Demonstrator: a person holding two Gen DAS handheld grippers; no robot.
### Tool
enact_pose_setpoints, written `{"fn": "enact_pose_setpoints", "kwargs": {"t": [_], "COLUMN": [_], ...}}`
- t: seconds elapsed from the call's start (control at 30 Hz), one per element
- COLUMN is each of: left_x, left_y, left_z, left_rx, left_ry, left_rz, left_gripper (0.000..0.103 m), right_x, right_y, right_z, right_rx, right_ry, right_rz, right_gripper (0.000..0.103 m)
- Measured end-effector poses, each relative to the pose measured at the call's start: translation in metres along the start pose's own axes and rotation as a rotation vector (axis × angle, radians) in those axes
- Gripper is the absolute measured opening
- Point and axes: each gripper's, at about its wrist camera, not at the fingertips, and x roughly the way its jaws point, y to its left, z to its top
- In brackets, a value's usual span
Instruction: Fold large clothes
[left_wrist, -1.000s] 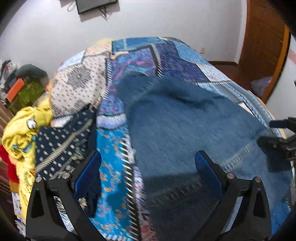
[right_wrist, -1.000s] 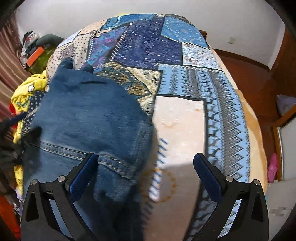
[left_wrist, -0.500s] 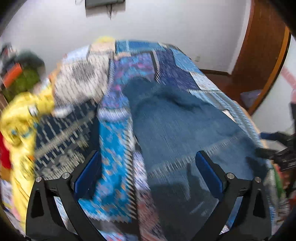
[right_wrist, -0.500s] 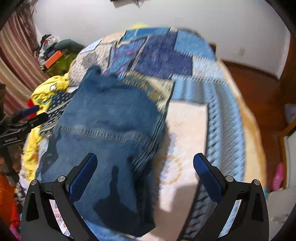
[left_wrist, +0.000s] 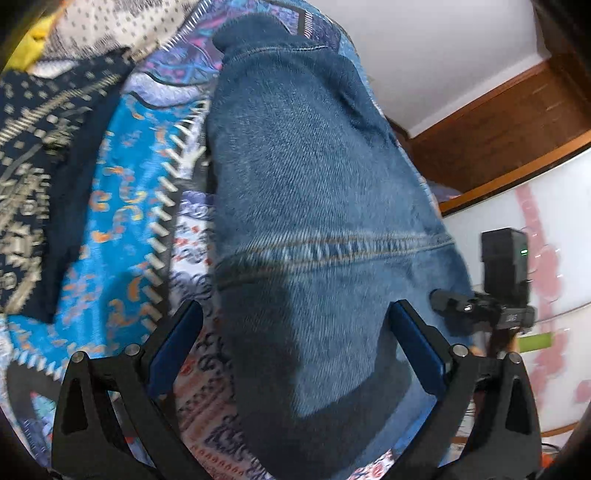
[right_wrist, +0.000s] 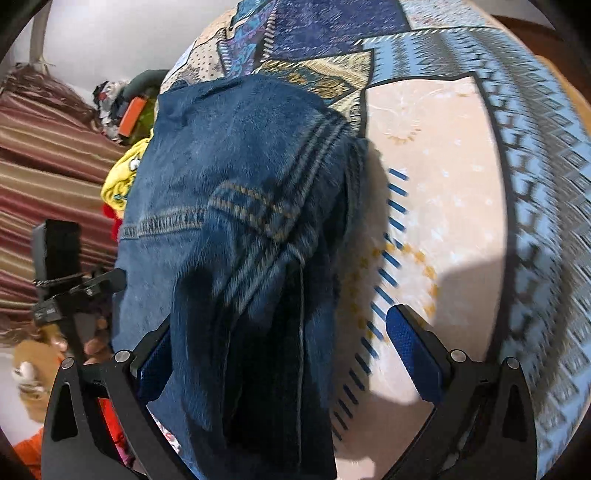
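Observation:
A pair of folded blue jeans (left_wrist: 317, 192) lies on the patchwork bedspread (left_wrist: 122, 229). My left gripper (left_wrist: 295, 350) is open and empty just above the near end of the jeans. In the right wrist view the jeans (right_wrist: 236, 206) show stacked folded layers on their right side. My right gripper (right_wrist: 280, 354) is open over that near right edge; the denim lies between its fingers and hides part of the left finger. The right gripper also shows in the left wrist view (left_wrist: 484, 306), and the left gripper in the right wrist view (right_wrist: 74, 288).
A dark patterned cloth (left_wrist: 33, 158) lies left of the jeans. A pile of yellow and red clothes (right_wrist: 122, 181) sits at the bed's left side by a striped curtain (right_wrist: 48, 177). The bedspread's pale panel (right_wrist: 436, 192) lies right of the jeans. A wooden door frame (left_wrist: 498, 129) stands beyond.
Both grippers have dropped lower and closer to the near end of the jeans. The jeans now fill the views, and the right gripper straddles their folded edge.

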Motion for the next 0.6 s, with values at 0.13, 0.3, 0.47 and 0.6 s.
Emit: {"fn": "enact_pose_setpoints", "kwargs": {"t": [0.13, 0.3, 0.47, 0.6], "left_x": [0.017, 0.025, 0.014, -0.012], "left_y": [0.015, 0.017, 0.011, 0.001], "left_z": [0.012, 0.017, 0.017, 0.011], "left_rx": [-0.095, -0.109, -0.093, -0.042], "left_ry": [0.04, 0.038, 0.019, -0.023], "left_rz": [-0.103, -0.137, -0.128, -0.113], "left_gripper": [0.088, 0.086, 0.066, 0.053], "right_x": [0.013, 0.024, 0.02, 0.005], "right_y": [0.006, 0.006, 0.004, 0.015], "right_z": [0.011, 0.019, 0.014, 0.008], "right_rx": [0.003, 0.065, 0.134, 0.147], "right_ry": [0.004, -0.007, -0.013, -0.032], "right_rz": [0.054, 0.142, 0.197, 0.163], "right_gripper": [0.103, 0.089, 0.064, 0.042]}}
